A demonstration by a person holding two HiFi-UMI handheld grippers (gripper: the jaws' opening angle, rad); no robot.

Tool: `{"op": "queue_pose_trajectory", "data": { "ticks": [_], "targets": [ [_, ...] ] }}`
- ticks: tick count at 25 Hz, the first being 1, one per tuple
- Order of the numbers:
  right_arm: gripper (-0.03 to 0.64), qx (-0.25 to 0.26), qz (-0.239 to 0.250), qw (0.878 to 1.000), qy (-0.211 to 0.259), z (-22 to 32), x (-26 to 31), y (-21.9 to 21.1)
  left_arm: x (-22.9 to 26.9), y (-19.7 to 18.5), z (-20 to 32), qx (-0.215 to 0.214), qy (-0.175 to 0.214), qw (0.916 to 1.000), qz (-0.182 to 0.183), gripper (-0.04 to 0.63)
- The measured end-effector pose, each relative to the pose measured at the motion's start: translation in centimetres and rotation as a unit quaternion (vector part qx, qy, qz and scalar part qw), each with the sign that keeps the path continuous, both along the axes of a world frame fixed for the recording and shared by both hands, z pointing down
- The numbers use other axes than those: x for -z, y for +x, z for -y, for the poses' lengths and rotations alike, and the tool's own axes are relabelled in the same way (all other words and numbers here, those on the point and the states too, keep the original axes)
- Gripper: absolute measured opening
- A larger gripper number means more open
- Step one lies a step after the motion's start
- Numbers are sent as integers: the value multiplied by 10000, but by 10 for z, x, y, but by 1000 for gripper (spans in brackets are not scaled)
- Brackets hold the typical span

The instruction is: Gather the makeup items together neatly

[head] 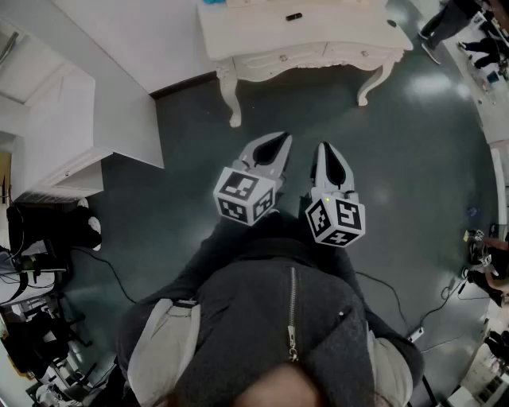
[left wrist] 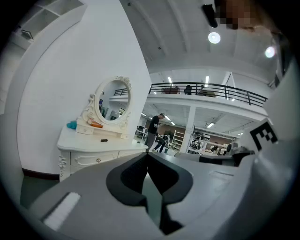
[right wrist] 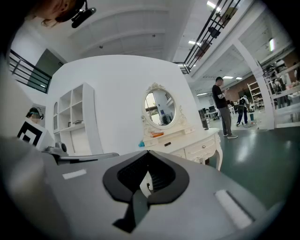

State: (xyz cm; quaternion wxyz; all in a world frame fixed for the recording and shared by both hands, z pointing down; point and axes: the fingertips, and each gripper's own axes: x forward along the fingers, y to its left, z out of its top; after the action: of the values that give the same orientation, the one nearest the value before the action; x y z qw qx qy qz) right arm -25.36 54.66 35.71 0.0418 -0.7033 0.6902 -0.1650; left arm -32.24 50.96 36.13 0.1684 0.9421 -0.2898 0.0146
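The makeup items lie on a white dressing table (head: 302, 36) ahead of me: a small dark item (head: 293, 16), a teal item (left wrist: 71, 125) and an orange item (left wrist: 96, 124) below the oval mirror (left wrist: 112, 101). The right gripper view shows the same teal item (right wrist: 141, 144), orange item (right wrist: 157, 134) and dark item (right wrist: 167, 143). My left gripper (head: 280, 137) and right gripper (head: 325, 145) hang side by side in front of my body, well short of the table, pointing toward it. Both are shut with nothing between their jaws.
A dark green floor (head: 398, 175) separates me from the table. White shelving (head: 56, 127) stands to the left beside a white wall panel. Cables (head: 103, 262) trail on the floor at the left and lower right. A person (right wrist: 224, 108) stands far off behind the table.
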Motion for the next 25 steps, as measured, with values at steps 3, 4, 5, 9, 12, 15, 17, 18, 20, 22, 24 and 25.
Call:
{"op": "queue_pose_trajectory", "data": {
  "ticks": [3, 4, 5, 9, 12, 15, 17, 18, 20, 22, 24, 25],
  "targets": [
    [3, -4, 1, 10000, -7, 0, 0, 0, -1, -1, 0, 17, 22, 10000, 37, 9],
    [2, -5, -1, 10000, -9, 1, 0, 0, -1, -1, 0, 17, 21, 10000, 47, 9],
    [3, -7, -1, 10000, -11, 1, 0, 0, -2, -1, 0, 16, 18, 10000, 53, 9],
    [2, -19, 17, 10000, -16, 2, -1, 1, -2, 0, 2, 37, 15, 10000, 63, 9],
    [3, -96, 29, 9999, 57, 1, 2, 3, -2, 1, 0, 16, 12, 10000, 71, 9],
    [3, -195, 13, 9998, 88, -2, 2, 3, -4, 1, -4, -53, -4, 10000, 84, 9],
    [3, -226, -7, 9997, 53, -6, 0, 0, -6, 1, -8, -96, -37, 9999, 82, 9],
    [3, -234, -1, 9997, 21, -7, -3, -1, -8, 1, -10, -118, -60, 9999, 91, 9],
    [3, -249, 41, 9997, -41, -10, -8, -1, -13, 2, -12, -159, -114, 9997, 133, 9],
    [3, -276, 68, 9996, -63, -13, -9, 2, -17, 5, -15, -200, -157, 9995, 173, 9],
    [3, -323, 93, 9994, -62, -16, -9, 7, -17, 9, -19, -247, -172, 9994, 191, 9],
    [3, -353, 118, 9993, -65, -17, -9, 10, -17, 11, -22, -274, -171, 9993, 197, 9]
  ]
}}
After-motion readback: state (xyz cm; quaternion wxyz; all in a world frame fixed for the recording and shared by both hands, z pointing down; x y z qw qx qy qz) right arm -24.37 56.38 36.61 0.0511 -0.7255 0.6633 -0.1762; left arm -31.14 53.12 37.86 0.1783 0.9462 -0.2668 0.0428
